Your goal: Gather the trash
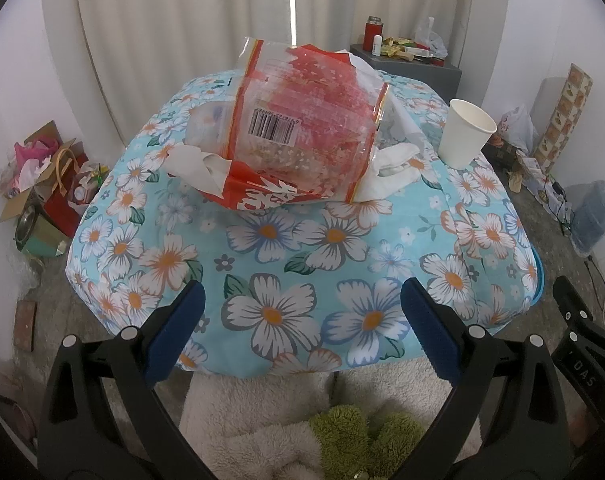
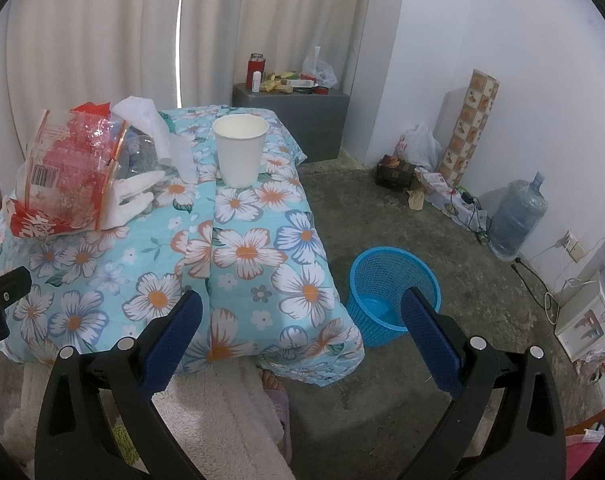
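Nothing binned yet: blue basket (image 2: 394, 292) on floor by table's right edge looks empty. Snack wrapper (image 1: 298, 132) w/ tissues (image 1: 394, 164) mid-table, paper cup (image 1: 466, 132) at far right corner. Left gripper (image 1: 302, 320) & right gripper (image 2: 302, 320) both spread wide, holding nothing

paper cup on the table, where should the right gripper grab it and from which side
Probably the paper cup by its side wall, below the rim, approached level from the near side by the open right gripper. It stands upright, mouth up, apart from the wrapper pile.
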Tool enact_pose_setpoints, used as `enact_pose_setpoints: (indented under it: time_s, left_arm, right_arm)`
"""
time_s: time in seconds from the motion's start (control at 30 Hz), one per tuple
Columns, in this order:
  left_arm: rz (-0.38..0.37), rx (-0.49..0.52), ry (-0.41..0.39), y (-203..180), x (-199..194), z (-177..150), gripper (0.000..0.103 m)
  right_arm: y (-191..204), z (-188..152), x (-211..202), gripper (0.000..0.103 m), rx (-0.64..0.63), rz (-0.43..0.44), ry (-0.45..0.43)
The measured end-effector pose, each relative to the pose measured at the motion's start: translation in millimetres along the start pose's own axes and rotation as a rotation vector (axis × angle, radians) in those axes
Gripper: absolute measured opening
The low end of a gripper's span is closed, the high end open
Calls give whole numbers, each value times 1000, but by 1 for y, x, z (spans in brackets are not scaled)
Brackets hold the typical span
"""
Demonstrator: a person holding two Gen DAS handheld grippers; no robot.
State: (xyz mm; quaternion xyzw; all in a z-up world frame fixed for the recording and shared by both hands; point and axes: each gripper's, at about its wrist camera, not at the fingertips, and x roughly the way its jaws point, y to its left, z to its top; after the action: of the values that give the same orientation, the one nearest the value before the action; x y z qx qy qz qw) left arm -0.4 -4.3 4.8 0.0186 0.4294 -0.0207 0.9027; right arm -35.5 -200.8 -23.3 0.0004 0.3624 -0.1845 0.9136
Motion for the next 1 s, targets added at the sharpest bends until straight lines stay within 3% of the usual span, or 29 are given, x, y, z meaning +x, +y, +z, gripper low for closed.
enact_pose_setpoints:
  time_s: [1.0]
  left_arm:
    - [12,-7,23,6,5,-3,94]
  right_arm:
    - [0,0,1,97,3,3,7]
